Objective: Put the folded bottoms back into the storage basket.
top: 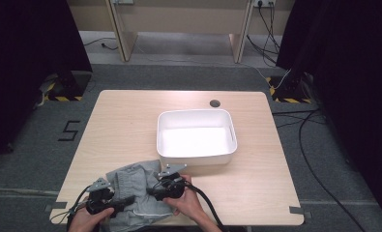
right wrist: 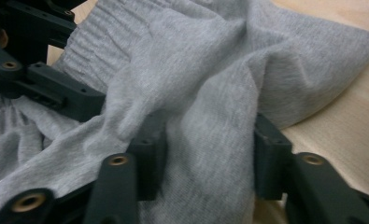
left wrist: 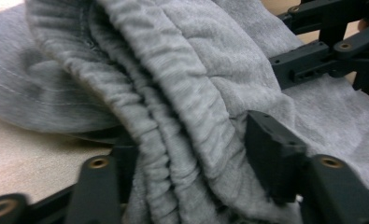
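Both pinching the grey shorts [top: 135, 193]: left gripper [left wrist: 191, 154] clamped across the bunched waistband, right gripper [right wrist: 205, 158] on a fold; white bin [top: 197, 116] well beyond the fingertips.

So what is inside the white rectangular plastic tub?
The white rectangular plastic tub shows a bare white floor with nothing lying in it. Its near wall hides a thin strip of that floor. The crumpled grey fleece garment lies outside it, on the light wooden table.
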A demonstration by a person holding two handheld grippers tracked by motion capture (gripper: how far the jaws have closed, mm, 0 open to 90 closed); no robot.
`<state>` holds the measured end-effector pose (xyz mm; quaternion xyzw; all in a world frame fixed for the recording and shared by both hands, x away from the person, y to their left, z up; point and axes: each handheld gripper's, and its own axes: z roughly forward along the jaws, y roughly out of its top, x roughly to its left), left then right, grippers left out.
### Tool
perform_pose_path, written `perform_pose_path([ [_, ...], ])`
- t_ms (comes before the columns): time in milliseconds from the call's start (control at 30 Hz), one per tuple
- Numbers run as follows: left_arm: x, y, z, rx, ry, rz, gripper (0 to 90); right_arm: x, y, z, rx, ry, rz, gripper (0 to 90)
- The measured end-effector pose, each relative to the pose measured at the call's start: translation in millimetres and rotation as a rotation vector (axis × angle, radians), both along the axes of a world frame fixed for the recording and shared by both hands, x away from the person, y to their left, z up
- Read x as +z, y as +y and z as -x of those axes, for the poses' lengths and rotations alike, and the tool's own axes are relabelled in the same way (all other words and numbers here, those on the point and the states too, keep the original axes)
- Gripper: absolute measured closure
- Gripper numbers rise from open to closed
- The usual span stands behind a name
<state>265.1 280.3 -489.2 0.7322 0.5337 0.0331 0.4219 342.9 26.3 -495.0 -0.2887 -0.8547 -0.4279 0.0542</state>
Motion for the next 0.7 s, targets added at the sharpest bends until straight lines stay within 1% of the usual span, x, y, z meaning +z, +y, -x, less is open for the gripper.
perform_pose_path([
  [67,-1.3,2.2,0.7,0.0,-0.005,0.019,53.1,0.3,-1.0,0.2,-0.002,-0.005,-0.009,62.5],
  [133,-0.6,2.1,2.6,-0.007,-0.028,0.014,57.7,1.2,-1.3,1.5,-0.004,-0.014,-0.011,64.6],
  [167,0.6,1.8,3.0,-0.013,-0.037,0.009,59.0,1.2,-1.4,1.5,-0.003,-0.025,-0.012,65.1],
  [200,1.2,1.7,3.4,-0.016,-0.046,0.008,60.5,1.6,-1.6,1.6,0.002,-0.053,-0.012,65.7],
  [233,1.8,1.6,4.1,-0.02,-0.054,0.004,61.7,2.5,-1.3,3.3,0.001,-0.061,-0.01,66.0],
  [300,3.9,1.5,6.3,-0.025,-0.071,-0.002,62.9,4.4,-1.4,5.6,0.008,-0.088,-0.011,66.7],
  [367,8.0,2.2,8.6,-0.029,-0.088,0.004,63.4,8.0,-2.5,7.5,0.007,-0.105,-0.023,67.2],
  [400,10.9,2.8,9.6,-0.03,-0.098,0.009,63.5,10.1,-2.9,9.5,-0.005,-0.098,-0.029,67.3],
  [433,12.5,2.9,10.4,-0.031,-0.103,0.015,63.5,13.2,-3.8,10.5,0.0,-0.113,-0.04,67.4],
  [467,15.3,3.2,12.0,-0.034,-0.114,0.015,63.6,15.7,-4.4,11.5,0.001,-0.119,-0.041,67.5],
  [533,19.5,3.5,14.0,-0.038,-0.122,0.023,63.6,23.8,-5.7,14.0,0.001,-0.132,-0.054,67.6],
  [567,21.5,4.1,14.0,-0.041,-0.123,0.04,63.6,26.6,-6.0,14.4,0.004,-0.142,-0.056,67.6],
  [600,23.5,4.7,13.9,-0.039,-0.124,0.056,63.5,30.5,-6.4,15.7,0.002,-0.142,-0.064,67.6],
  [667,27.5,5.1,14.6,-0.038,-0.14,0.054,63.5,36.5,-7.2,15.6,-0.001,-0.152,-0.076,67.7],
  [700,29.8,5.7,15.5,-0.039,-0.144,0.056,63.6,39.4,-6.9,15.6,-0.004,-0.149,-0.079,67.7],
])
